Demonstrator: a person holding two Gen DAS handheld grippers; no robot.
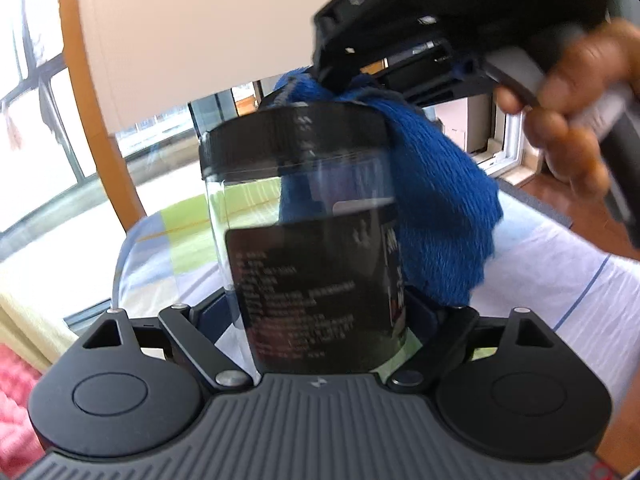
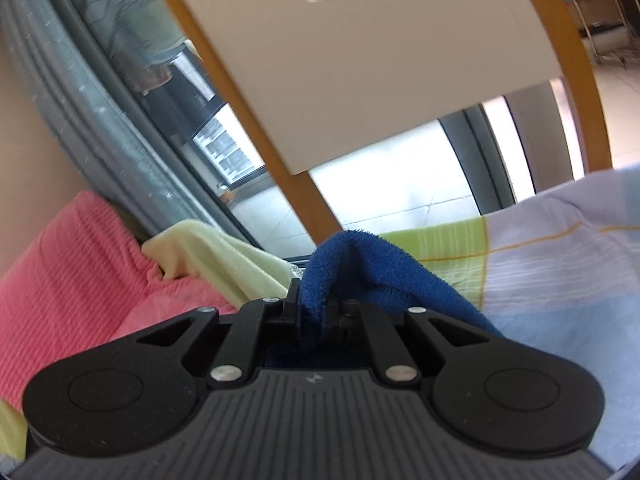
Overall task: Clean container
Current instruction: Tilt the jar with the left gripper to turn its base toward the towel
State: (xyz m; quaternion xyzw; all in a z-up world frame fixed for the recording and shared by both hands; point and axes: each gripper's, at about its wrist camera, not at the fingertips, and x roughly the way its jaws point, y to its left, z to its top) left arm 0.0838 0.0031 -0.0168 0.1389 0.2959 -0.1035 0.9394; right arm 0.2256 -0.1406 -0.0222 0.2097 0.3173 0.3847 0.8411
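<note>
A clear plastic container with a black lid and a dark label fills the middle of the left wrist view. My left gripper is shut on its lower body and holds it upright in the air. A blue fluffy cloth hangs against the container's right side and lid. My right gripper comes in from the upper right, shut on the top of that cloth. In the right wrist view the blue cloth bunches up between the closed fingers of the right gripper.
A bed with a checked sheet lies below and behind. A pink blanket and a pale yellow towel lie at the left. A wooden-framed white panel and windows stand behind.
</note>
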